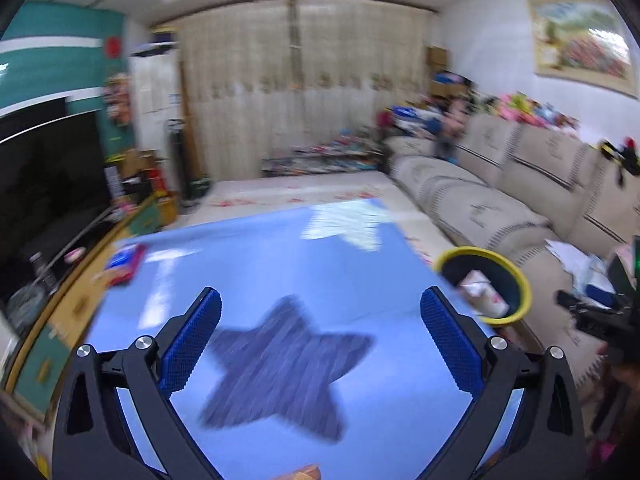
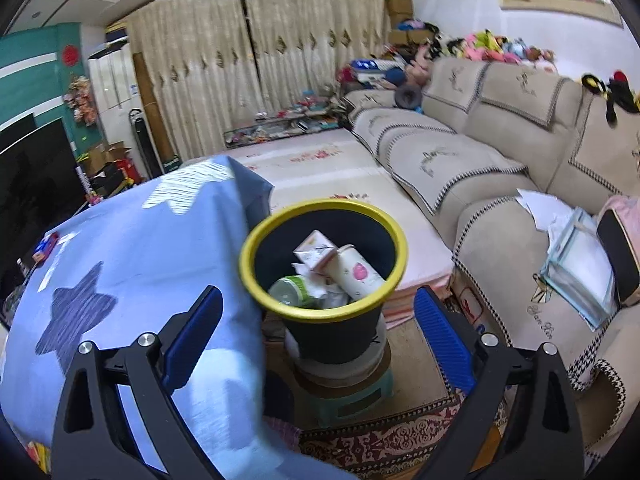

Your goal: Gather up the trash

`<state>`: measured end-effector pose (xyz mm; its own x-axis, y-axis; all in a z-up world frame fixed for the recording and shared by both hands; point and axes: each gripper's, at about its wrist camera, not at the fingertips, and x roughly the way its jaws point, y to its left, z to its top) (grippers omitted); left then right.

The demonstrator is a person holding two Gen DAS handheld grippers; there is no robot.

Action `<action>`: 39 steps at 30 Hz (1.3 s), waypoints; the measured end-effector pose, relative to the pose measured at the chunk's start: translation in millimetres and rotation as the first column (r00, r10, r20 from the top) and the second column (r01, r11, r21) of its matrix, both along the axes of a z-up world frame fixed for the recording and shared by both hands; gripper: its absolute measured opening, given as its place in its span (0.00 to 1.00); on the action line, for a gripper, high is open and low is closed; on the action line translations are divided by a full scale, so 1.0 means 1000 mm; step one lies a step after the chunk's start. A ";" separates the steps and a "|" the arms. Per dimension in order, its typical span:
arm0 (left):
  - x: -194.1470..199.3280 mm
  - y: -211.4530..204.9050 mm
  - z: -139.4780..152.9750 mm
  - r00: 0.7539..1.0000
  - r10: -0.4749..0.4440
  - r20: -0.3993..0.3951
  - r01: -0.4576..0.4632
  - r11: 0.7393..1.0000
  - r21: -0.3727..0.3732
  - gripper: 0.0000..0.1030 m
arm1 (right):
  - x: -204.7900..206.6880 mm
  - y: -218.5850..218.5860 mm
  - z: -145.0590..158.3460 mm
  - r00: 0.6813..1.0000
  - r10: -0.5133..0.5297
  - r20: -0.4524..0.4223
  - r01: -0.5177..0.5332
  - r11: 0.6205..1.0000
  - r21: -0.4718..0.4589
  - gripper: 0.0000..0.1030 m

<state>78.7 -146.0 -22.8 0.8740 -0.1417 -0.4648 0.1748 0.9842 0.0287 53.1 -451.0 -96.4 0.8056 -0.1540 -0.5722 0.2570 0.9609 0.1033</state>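
A dark trash bin with a yellow rim (image 2: 324, 312) stands on a small green stool (image 2: 352, 396) beside the table. It holds a pink-white carton (image 2: 314, 254), a white cup (image 2: 358, 270) and a green bottle (image 2: 290, 290). My right gripper (image 2: 318, 292) hovers just above and in front of the bin, open and empty. Blurred in the left wrist view, my left gripper (image 1: 320, 294) is open over the blue tablecloth (image 1: 280, 264), above its dark star print (image 1: 280, 368), with nothing between the fingers. The bin (image 1: 520, 280) shows off the table's right edge. A red-and-blue packet (image 1: 124, 260) lies at the table's far left.
A beige sofa (image 2: 480, 168) with papers and a bag runs along the right. A black TV (image 1: 44, 184) on a low cabinet stands left. A pale floor mat (image 2: 320, 168) lies beyond the table, with clutter by the curtains. A patterned rug (image 2: 380, 444) lies under the stool.
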 end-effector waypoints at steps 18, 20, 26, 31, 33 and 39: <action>-0.073 0.098 -0.006 0.979 0.202 0.035 -0.200 0.977 -0.072 0.95 | -0.023 0.058 0.026 0.992 0.110 0.057 -0.107 0.993 -0.046 0.91; -0.072 0.098 -0.006 0.979 0.200 0.032 -0.197 0.977 -0.077 0.95 | -0.023 0.056 0.026 0.992 0.109 0.057 -0.107 0.993 -0.044 0.91; -0.067 0.092 -0.005 0.980 0.195 0.028 -0.193 0.979 -0.068 0.95 | -0.024 0.057 0.026 0.992 0.112 0.061 -0.109 0.993 -0.042 0.91; -0.066 0.090 -0.004 0.982 0.189 0.028 -0.187 0.980 -0.068 0.95 | -0.025 0.057 0.028 0.991 0.117 0.067 -0.114 0.993 -0.043 0.91; -0.066 0.089 -0.004 0.982 0.187 0.028 -0.185 0.980 -0.067 0.95 | -0.025 0.058 0.028 0.991 0.116 0.066 -0.114 0.993 -0.043 0.91; -0.066 0.087 -0.005 0.983 0.184 0.022 -0.182 0.981 -0.067 0.95 | -0.025 0.059 0.027 0.990 0.120 0.067 -0.118 0.992 -0.042 0.91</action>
<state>12.8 -58.8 -27.9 0.9004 -0.0070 -0.4349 -0.0086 0.9994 -0.0340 28.0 -391.8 -68.9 0.8567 -0.0749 -0.5104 0.1341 0.9877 0.0801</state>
